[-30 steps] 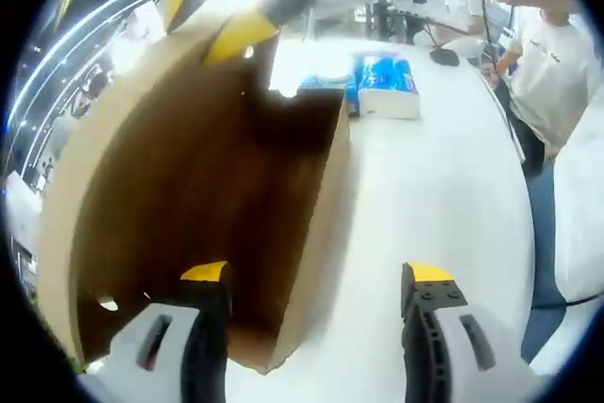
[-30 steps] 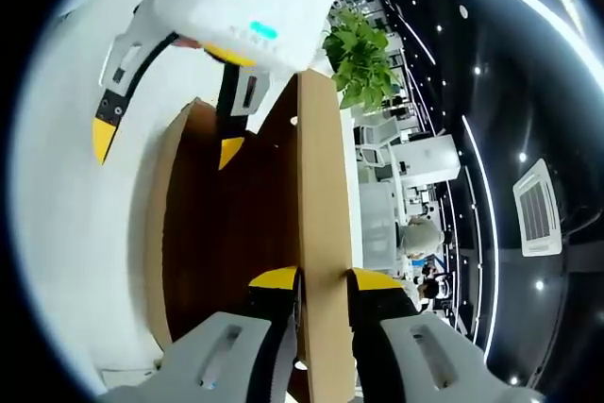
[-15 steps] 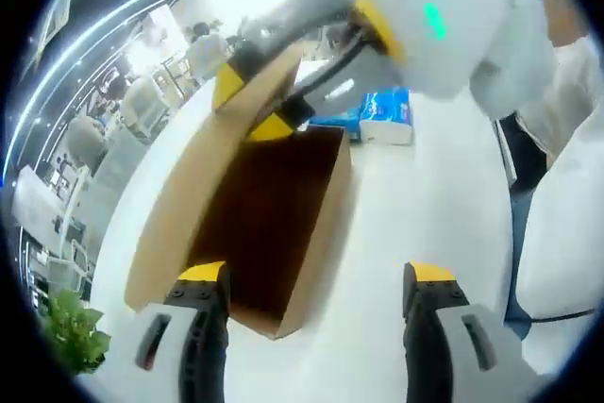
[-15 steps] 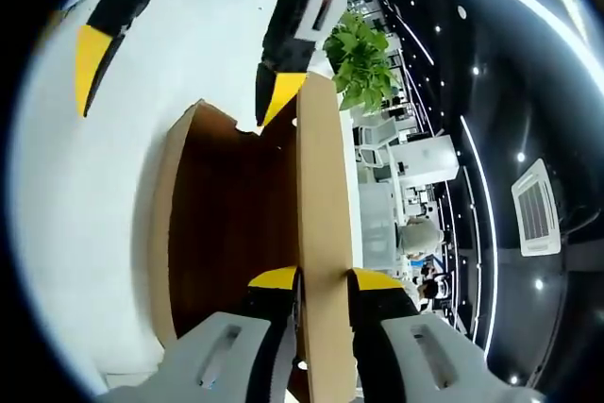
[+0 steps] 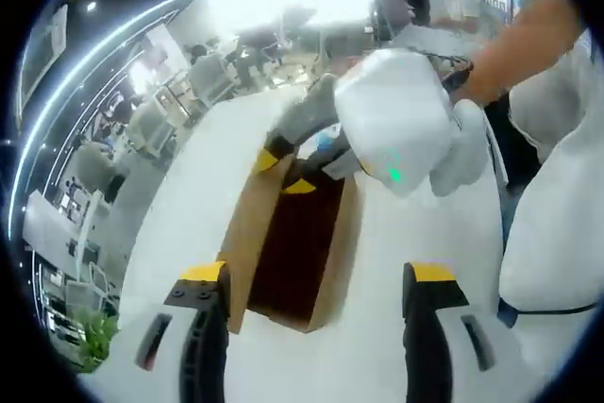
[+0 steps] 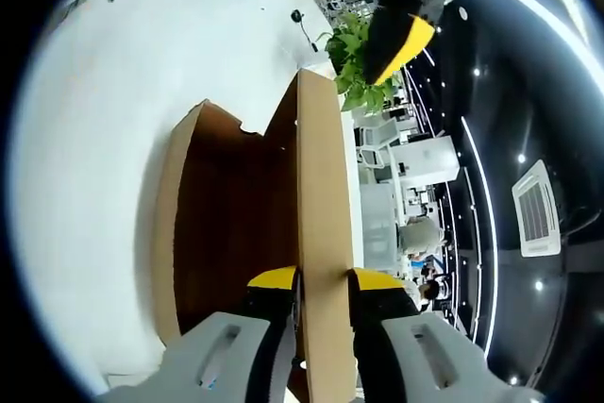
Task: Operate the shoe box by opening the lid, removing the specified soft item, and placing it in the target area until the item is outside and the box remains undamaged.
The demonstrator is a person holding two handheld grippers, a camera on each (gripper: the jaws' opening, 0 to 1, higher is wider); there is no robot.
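Currently right gripper fingers clamped on raised cardboard lid, holding shoe box open on white counter. Left gripper fingers spread, empty, above box. Soft item possibly inside; interior too dark.

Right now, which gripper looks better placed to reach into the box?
Probably the left gripper: its jaws are open, free and above the box. The right gripper is shut on the box wall, apparently holding it.
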